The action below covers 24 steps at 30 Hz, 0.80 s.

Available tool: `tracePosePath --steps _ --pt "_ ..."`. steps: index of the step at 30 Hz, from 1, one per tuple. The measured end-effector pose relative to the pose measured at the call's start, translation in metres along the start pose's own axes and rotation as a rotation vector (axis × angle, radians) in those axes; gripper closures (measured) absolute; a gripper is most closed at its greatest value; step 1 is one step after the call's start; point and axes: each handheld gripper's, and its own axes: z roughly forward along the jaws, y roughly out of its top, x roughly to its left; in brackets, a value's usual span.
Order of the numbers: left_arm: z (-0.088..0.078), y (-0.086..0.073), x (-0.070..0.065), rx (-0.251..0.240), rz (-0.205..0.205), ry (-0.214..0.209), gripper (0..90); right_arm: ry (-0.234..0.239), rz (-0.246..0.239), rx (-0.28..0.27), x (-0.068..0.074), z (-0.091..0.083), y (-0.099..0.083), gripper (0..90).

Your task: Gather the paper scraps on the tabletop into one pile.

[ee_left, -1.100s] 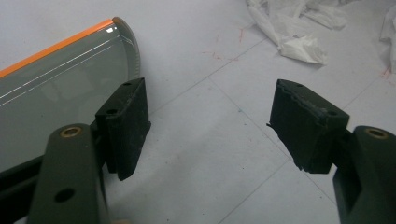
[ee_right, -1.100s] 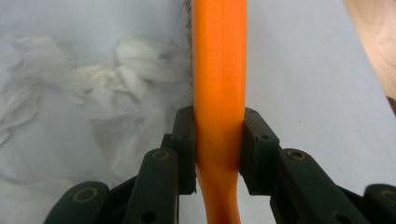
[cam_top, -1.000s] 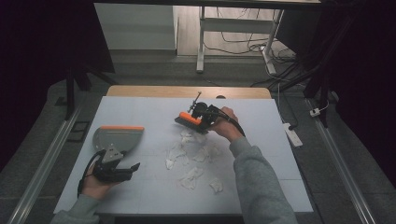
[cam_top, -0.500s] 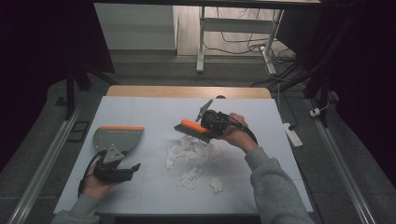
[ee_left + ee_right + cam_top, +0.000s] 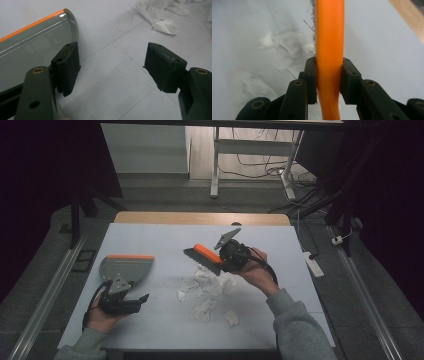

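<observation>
Above crumpled white paper point(image 5: 207, 292), the right gripper point(image 5: 329, 75) clamps a smooth orange brush point(image 5: 329, 37); left gripper point(image 5: 112, 67) gapes beside the grey dustpan point(image 5: 32, 47).

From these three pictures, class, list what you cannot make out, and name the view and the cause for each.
- Brush bristles: right gripper view, mostly behind the orange handle.
- Paper scraps: right gripper view, blurred.
- Dustpan: left gripper view, cut off by the left edge and the left gripper.
- Dustpan's handle: high view, hidden beneath that gripper.
</observation>
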Motion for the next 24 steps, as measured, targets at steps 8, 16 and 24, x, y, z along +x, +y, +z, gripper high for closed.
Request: tracePosePath --steps 8,16,24 --pt "-0.003 -0.002 0.003 -0.008 -0.010 0.013 29.3 0.165 0.175 -0.010 0.034 0.033 0.020 69.9" --pt "-0.005 -0.002 0.004 -0.014 -0.015 0.018 29.3 0.262 0.210 0.049 0.069 0.063 0.038 69.8" --pt "-0.004 -0.002 0.004 -0.010 -0.012 0.016 29.3 0.200 0.263 0.123 0.059 0.086 0.034 69.8"
